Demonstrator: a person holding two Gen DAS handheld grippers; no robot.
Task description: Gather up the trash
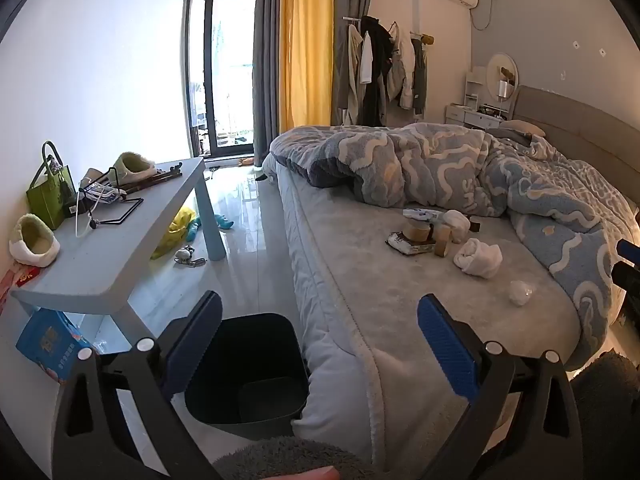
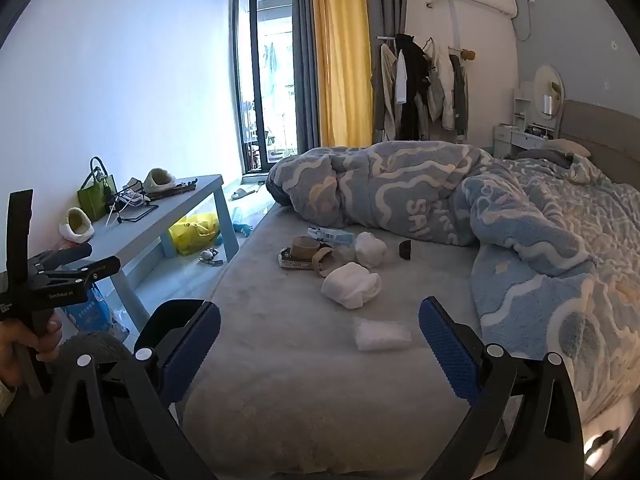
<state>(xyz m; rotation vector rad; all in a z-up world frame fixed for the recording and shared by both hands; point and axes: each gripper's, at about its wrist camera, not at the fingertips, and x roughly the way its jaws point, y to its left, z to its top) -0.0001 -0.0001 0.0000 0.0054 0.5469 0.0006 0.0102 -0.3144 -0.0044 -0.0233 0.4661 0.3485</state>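
Observation:
A black trash bin [image 1: 248, 372] stands open on the floor against the bed's near corner, just ahead of my left gripper [image 1: 320, 340], which is open with nothing in it. On the grey bed sheet [image 2: 304, 400] lies a crumpled clear-white wrapper [image 2: 382, 334] [image 1: 520, 292], a short way ahead of my open, empty right gripper [image 2: 320, 344]. Farther back are two white wads [image 2: 352, 284] [image 2: 370, 248], cardboard tape rolls [image 2: 316, 254] on a flat printed pack, a blue-white packet [image 2: 332, 236] and a small black object [image 2: 405, 249]. A hand [image 2: 16, 344] holds the left tool.
A rumpled blue-and-white duvet [image 2: 540, 232] covers the bed's right and far side. Left of the bed a pale blue table [image 1: 120, 240] carries a green bag [image 1: 50, 196], slippers and cables. A blue box [image 1: 48, 344] and a yellow bag [image 1: 176, 232] lie beneath it.

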